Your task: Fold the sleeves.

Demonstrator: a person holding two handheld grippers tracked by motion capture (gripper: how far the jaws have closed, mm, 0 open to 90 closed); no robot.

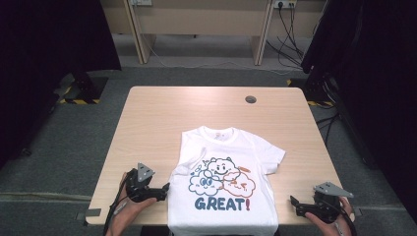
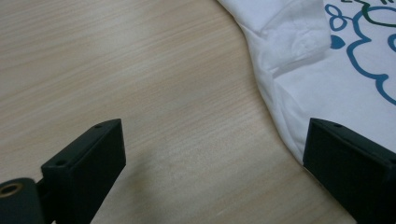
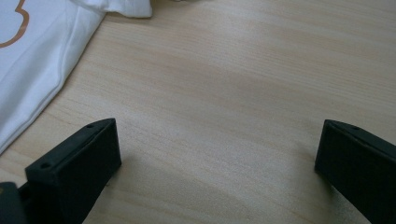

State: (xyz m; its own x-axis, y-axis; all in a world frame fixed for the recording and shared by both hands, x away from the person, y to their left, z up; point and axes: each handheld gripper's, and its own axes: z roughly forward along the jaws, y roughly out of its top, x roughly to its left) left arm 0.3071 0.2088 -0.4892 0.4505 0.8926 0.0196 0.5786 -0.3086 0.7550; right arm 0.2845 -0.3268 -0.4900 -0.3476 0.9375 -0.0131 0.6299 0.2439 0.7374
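A white t-shirt (image 1: 223, 182) lies flat at the near edge of the bench (image 1: 157, 118), its bottom hanging over that edge. The left gripper (image 1: 160, 191) is wide open and holds nothing, just beside the shirt's side. The right gripper (image 1: 296, 206) is wide open too, empty, near the bench's near right corner.

The T-shirt (image 1: 223, 182) is white, printed with three cartoon clouds: one outlined in blue at 7 o'clock of the print, one in dark green at 12 o'clock, one in orange at 4 o'clock. Under them runs "GREAT" in dark blue letters with a red exclamation mark. The table (image 1: 162, 118) is pale wood with fine straight grain and carries a grey round cap (image 1: 251, 99) at 1 o'clock. Both grippers are black with grey top plates: left gripper (image 1: 163, 191), right gripper (image 1: 295, 205). The carpet (image 1: 74, 142) is grey.
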